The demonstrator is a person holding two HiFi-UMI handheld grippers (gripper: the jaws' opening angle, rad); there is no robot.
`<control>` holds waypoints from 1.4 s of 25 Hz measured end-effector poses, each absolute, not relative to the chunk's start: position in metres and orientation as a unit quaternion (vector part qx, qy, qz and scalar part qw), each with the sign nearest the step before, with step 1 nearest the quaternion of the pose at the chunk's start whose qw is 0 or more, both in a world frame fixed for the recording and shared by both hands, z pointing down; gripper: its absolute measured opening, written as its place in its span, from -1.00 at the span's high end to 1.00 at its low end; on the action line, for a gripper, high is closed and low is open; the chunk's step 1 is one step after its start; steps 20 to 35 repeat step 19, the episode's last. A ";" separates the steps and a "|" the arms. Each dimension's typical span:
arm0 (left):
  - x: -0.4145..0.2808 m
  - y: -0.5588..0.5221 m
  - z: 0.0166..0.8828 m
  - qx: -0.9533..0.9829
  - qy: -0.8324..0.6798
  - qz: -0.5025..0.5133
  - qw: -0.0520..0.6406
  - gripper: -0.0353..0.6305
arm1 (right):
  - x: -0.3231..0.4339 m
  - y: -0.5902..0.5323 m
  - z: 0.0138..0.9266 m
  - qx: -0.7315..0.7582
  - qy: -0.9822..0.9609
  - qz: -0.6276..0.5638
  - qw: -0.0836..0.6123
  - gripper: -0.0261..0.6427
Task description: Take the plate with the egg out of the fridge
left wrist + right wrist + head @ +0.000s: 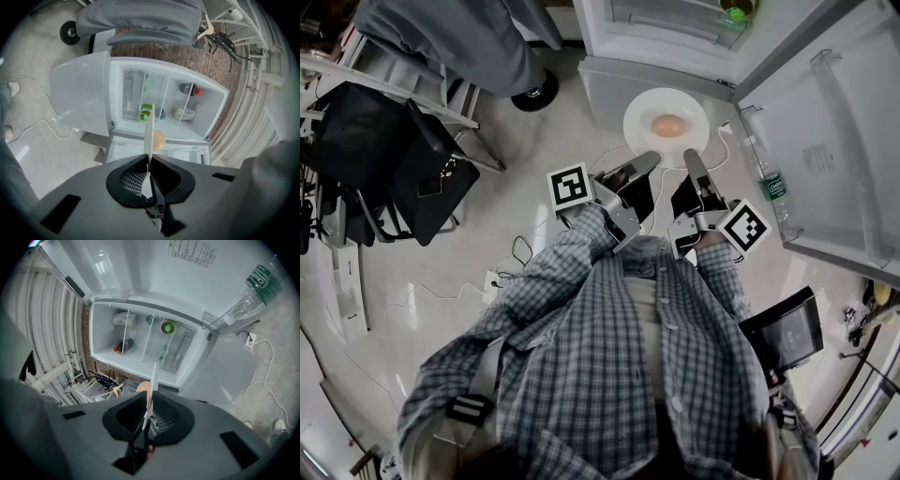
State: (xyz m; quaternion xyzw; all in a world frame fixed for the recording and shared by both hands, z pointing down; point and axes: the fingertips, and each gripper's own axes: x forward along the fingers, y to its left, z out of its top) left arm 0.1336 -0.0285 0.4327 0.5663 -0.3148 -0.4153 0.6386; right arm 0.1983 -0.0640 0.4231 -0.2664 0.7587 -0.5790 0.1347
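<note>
In the head view a white plate [643,114] with a brown egg [668,125] on it hangs in the air in front of the open fridge [661,28], outside it. My left gripper [649,161] is shut on the plate's near left rim. On the near right rim my right gripper [692,159] is shut as well. The left gripper view shows the plate [148,133] edge-on between the pads of the left gripper [148,170], with the egg [159,139] beside the rim. The right gripper view has the plate [152,383] edge-on in the right gripper [147,413], the egg [144,387] behind it.
The fridge door [834,159] stands open at the right with a plastic bottle [772,186] in its shelf. Cables and a power strip [492,279] lie on the floor. Black chairs [403,159] stand at the left, a person in grey [459,42] beyond them. A tablet [786,335] hangs at my right side.
</note>
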 end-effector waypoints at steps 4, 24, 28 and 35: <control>0.133 -0.029 0.433 0.566 -0.315 -0.416 0.638 0.81 | 0.198 -0.064 0.424 -0.267 0.758 -0.580 0.135 0.78; 0.123 -0.032 0.429 0.561 -0.324 -0.423 0.634 0.81 | 0.184 -0.071 0.416 -0.241 0.772 -0.572 0.138 0.78; 0.123 -0.032 0.429 0.561 -0.324 -0.423 0.634 0.81 | 0.184 -0.071 0.416 -0.241 0.772 -0.572 0.138 0.78; 0.123 -0.032 0.429 0.561 -0.324 -0.423 0.634 0.81 | 0.184 -0.071 0.416 -0.241 0.772 -0.572 0.138 0.78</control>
